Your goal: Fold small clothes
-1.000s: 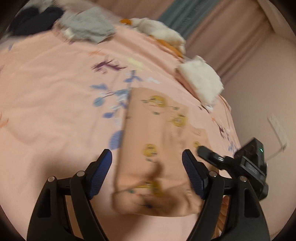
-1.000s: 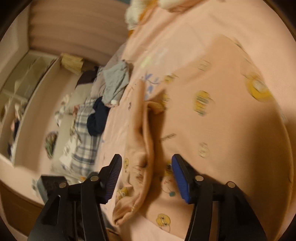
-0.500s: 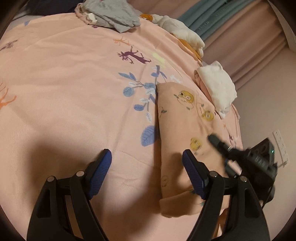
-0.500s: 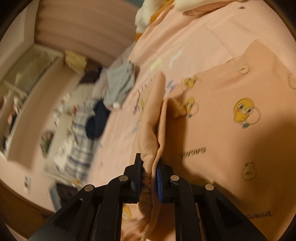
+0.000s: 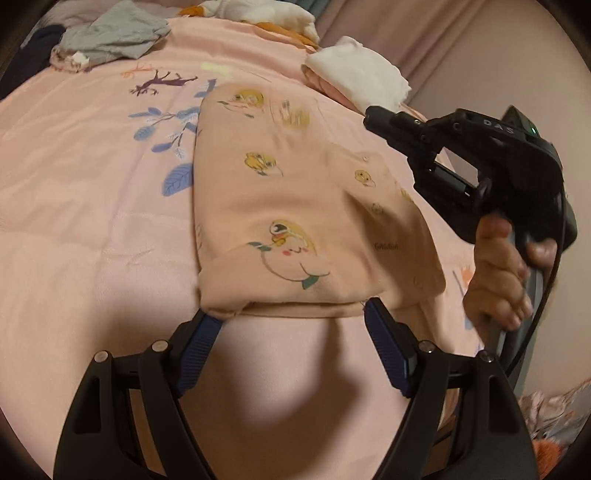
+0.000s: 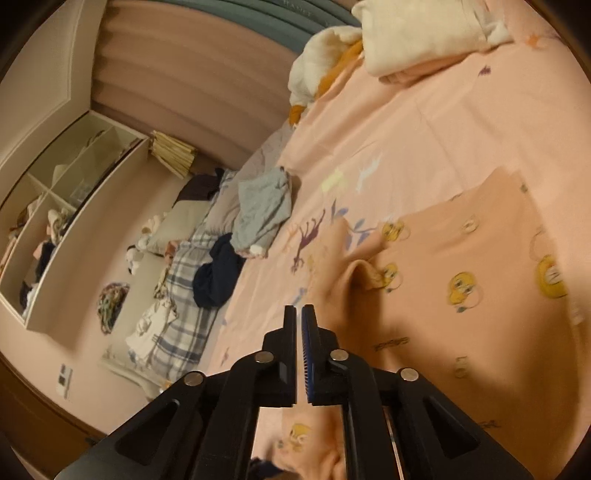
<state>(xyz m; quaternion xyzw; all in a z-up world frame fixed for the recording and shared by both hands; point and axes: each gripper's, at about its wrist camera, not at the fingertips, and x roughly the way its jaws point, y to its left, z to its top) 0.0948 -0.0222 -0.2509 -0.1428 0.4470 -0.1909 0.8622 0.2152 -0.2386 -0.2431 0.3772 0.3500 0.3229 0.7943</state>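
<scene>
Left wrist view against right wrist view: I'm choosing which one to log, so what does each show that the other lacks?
Only the left wrist view shows the left tongs open at the near edge of the peach chick-print garment, and the hand holding the right tool. Only the right wrist view shows the right tongs shut and empty, the wall shelf and the plaid pillow. Both show the garment, grey clothes and pink bedspread.

Black grippers w/ blue-padded fingers [image 5: 199, 343]
</scene>
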